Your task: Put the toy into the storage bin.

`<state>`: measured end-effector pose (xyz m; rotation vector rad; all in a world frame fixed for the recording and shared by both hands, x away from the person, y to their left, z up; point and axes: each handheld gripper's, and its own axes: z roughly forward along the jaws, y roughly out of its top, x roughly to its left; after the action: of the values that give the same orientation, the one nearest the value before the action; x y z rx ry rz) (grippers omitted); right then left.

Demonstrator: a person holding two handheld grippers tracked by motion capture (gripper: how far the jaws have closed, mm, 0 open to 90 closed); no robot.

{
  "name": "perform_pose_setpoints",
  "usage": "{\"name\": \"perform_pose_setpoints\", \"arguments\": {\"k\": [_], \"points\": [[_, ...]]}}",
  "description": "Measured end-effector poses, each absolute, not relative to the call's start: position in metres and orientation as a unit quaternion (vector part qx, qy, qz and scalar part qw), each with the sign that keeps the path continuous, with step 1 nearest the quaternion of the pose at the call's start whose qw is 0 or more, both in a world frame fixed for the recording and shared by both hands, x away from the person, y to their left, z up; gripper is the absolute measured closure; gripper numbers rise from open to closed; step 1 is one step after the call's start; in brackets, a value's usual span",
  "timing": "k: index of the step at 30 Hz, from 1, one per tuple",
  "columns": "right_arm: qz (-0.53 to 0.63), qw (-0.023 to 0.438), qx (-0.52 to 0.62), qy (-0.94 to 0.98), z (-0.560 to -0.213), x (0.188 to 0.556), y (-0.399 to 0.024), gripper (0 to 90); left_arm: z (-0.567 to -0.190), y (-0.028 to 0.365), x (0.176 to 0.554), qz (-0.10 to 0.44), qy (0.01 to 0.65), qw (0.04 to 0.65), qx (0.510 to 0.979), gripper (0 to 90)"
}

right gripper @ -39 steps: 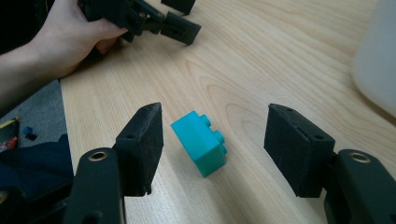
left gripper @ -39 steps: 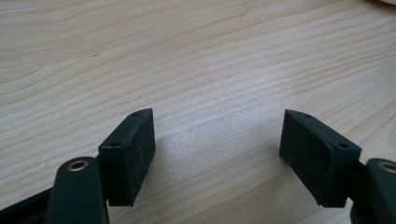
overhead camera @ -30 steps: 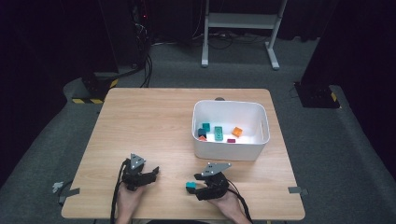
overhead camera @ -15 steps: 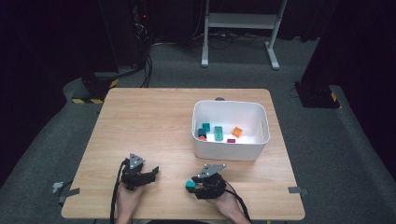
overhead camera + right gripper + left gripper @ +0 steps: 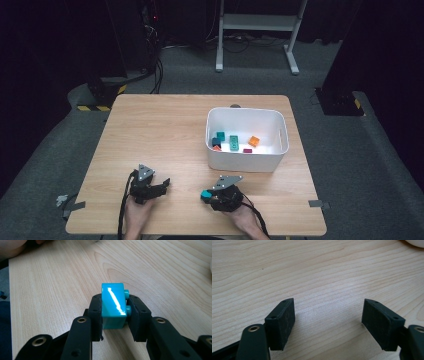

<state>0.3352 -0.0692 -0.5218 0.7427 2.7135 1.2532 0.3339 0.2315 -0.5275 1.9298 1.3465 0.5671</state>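
Teal brick sits clamped between the pads of the right gripper, whose jaws have just been closing onto it, low over the table. Left gripper jaws stand wide, with nothing between them.

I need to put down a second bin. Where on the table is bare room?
The wooden table is bare across its left half and far edge, left of the white plastic bin. The near edge is crowded: left hand-held gripper, right hand-held gripper clamping a teal brick.
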Motion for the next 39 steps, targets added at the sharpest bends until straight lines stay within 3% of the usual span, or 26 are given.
{"name": "perform_pose_setpoints", "arguments": {"k": [39], "points": [[0.428,0.053,0.260,0.864,-0.486,0.349,-0.093,67.7,-0.528,0.228,0.333,0.228,0.516,0.342,0.752,26.6]]}}
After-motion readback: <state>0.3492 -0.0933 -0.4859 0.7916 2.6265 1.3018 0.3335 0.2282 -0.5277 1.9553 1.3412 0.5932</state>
